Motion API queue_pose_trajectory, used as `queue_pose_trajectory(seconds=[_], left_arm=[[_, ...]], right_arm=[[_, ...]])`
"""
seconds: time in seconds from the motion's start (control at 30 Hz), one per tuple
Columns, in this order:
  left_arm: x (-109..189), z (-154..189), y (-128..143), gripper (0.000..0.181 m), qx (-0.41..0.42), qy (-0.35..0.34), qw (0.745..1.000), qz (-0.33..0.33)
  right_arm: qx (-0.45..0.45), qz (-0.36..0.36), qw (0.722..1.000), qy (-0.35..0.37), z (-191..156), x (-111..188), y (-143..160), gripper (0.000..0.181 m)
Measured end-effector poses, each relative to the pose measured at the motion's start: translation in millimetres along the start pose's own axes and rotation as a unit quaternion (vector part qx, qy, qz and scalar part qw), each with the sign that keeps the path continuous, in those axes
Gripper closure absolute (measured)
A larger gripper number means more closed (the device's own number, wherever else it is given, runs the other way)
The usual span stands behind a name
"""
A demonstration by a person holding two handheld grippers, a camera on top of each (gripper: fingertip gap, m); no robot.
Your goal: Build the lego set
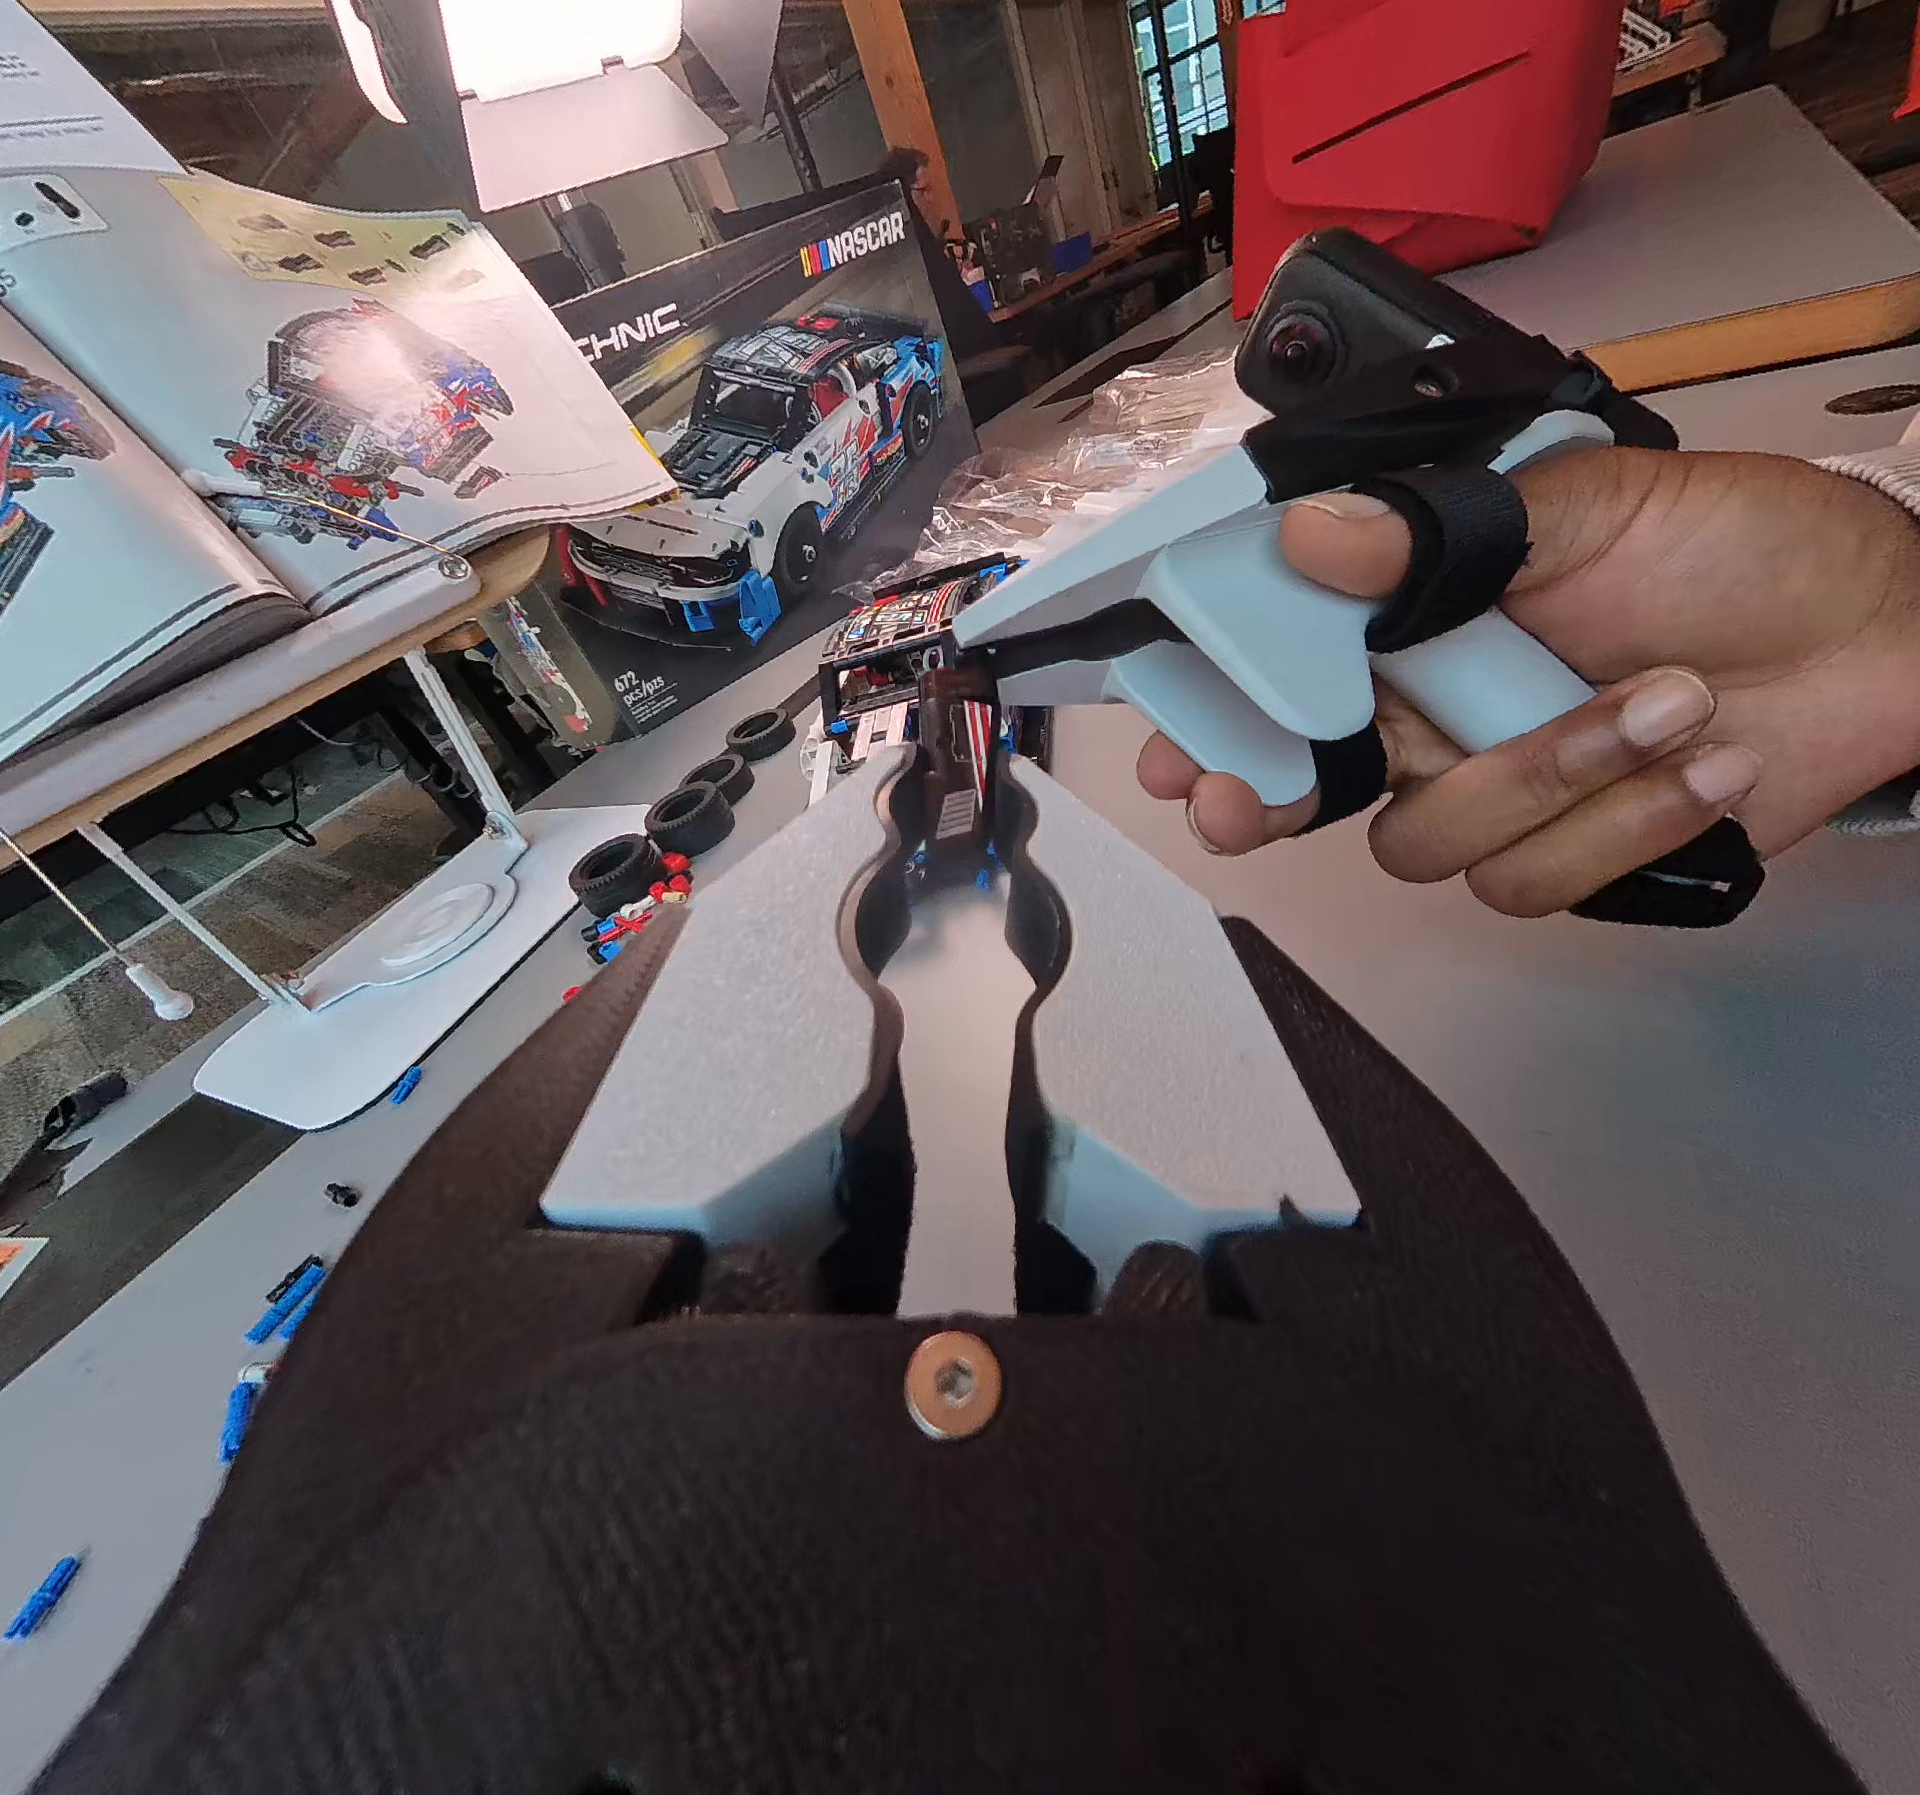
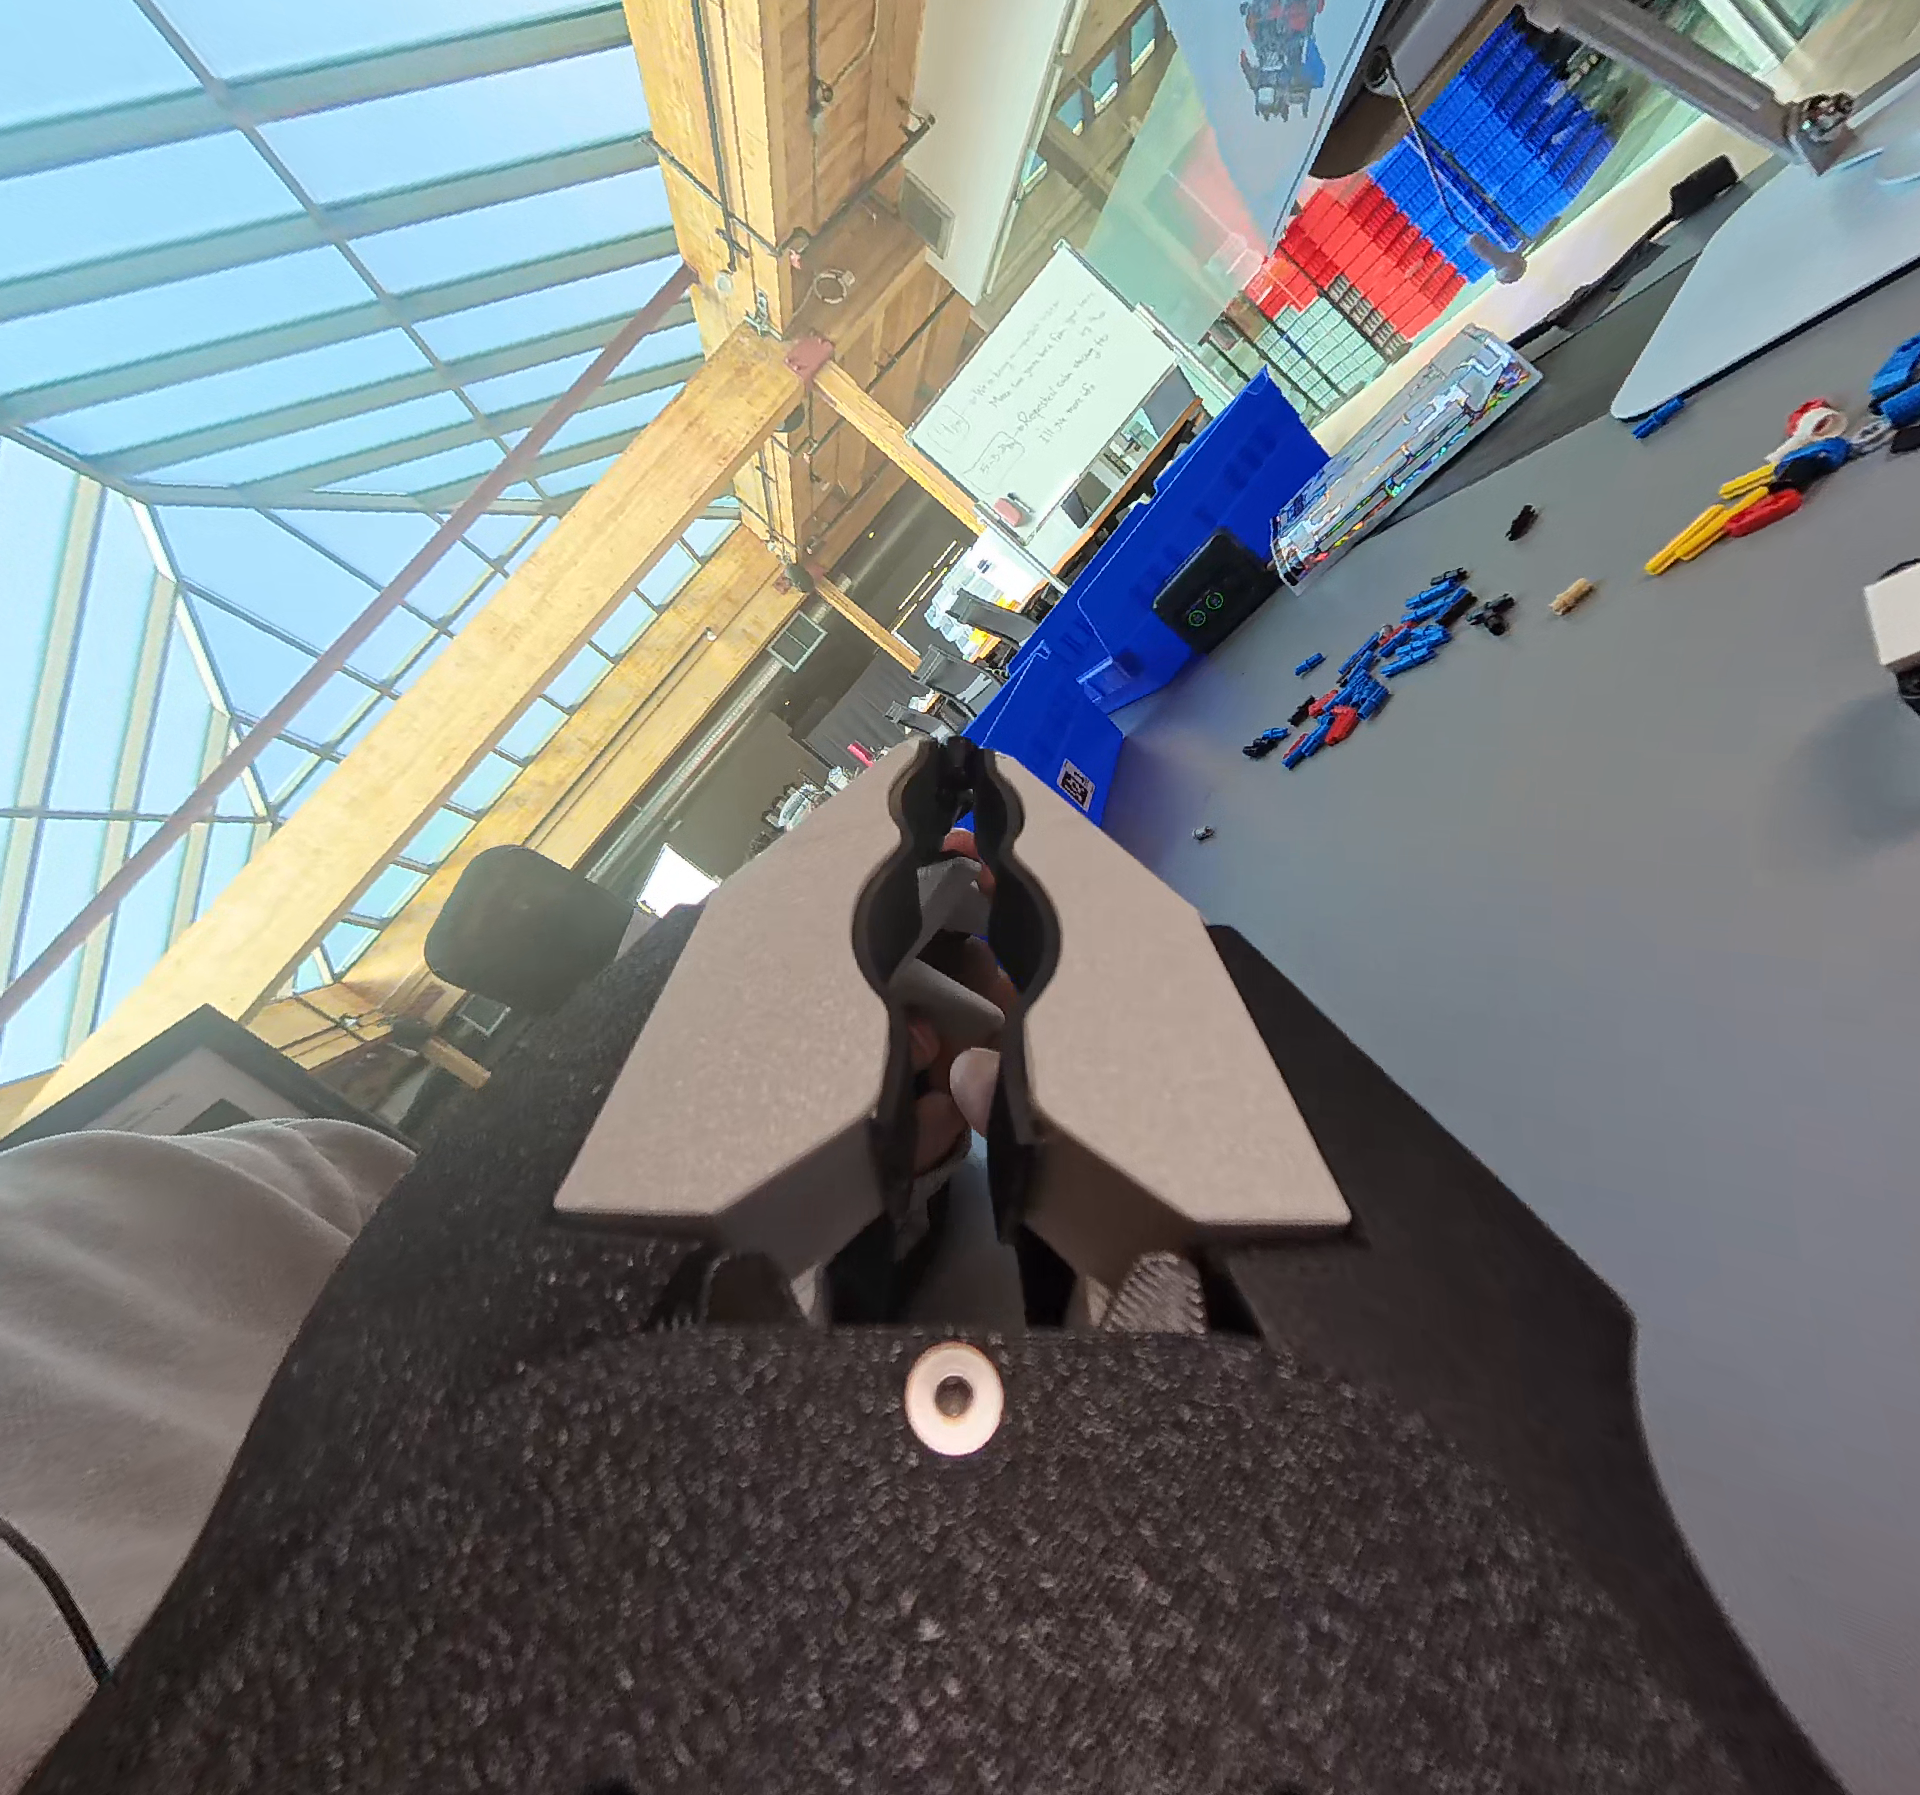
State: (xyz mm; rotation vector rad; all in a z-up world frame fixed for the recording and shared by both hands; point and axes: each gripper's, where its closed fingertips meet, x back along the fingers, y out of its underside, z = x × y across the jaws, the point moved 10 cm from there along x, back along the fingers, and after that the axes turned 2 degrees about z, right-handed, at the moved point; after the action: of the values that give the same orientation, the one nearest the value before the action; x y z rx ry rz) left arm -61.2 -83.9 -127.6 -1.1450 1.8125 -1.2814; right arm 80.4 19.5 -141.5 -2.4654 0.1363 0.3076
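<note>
Your left gripper (image 1: pixel 951 789) nearest, clamped on the half-built car (image 1: pixel 914 675) mid-table, your right gripper (image 1: pixel 971 649) pinching a small black piece (image 2: pixel 951 771) at the car's top, tyres (image 1: pixel 686 815) left of it, booklet (image 1: pixel 312 395) and box (image 1: pixel 769 457) beyond

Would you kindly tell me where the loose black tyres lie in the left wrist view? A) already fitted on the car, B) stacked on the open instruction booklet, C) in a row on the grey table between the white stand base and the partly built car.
C: the black tyres lie in a row on the grey table, left of the partly built car.
</note>
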Motion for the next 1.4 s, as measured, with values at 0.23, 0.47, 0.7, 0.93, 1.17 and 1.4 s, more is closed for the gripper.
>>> queue_pose_trajectory(seconds=[0.23, 0.47, 0.7, 0.93, 1.17, 1.4], left_arm=[[-1.0, 0.0, 2.4, 0.17, 0.001, 0.002, 1.0, -0.016], [-1.9, -2.7, -0.9, 0.17, 0.001, 0.013, 1.0, 0.0], [4.1, -1.6, -2.9, 0.17, -0.137, 0.019, 0.99, 0.007], [5.5, 8.5, -3.0, 0.17, -0.23, 0.023, 0.973, 0.0], [4.0, -2.7, -5.6, 0.151, 0.091, 0.2, 0.975, 0.037], [4.3, 1.3, -1.4, 0.176, 0.152, 0.288, 0.945, 0.041]], right_arm=[[0.005, -0.001, 1.0, -0.004, -2.2, -0.5, 1.8, 0.175], [0.011, -0.017, 0.999, -0.033, -3.7, -2.1, -6.9, 0.175], [0.12, -0.132, 0.98, -0.085, -9.6, -3.4, -21.3, 0.166], [0.217, -0.196, 0.954, -0.07, -13.7, -0.2, -23.3, 0.175], [0.393, -0.192, 0.888, -0.141, -26.6, 12.2, -21.9, 0.176], [0.419, -0.208, 0.864, -0.184, -34.0, 14.2, -11.7, 0.176]])
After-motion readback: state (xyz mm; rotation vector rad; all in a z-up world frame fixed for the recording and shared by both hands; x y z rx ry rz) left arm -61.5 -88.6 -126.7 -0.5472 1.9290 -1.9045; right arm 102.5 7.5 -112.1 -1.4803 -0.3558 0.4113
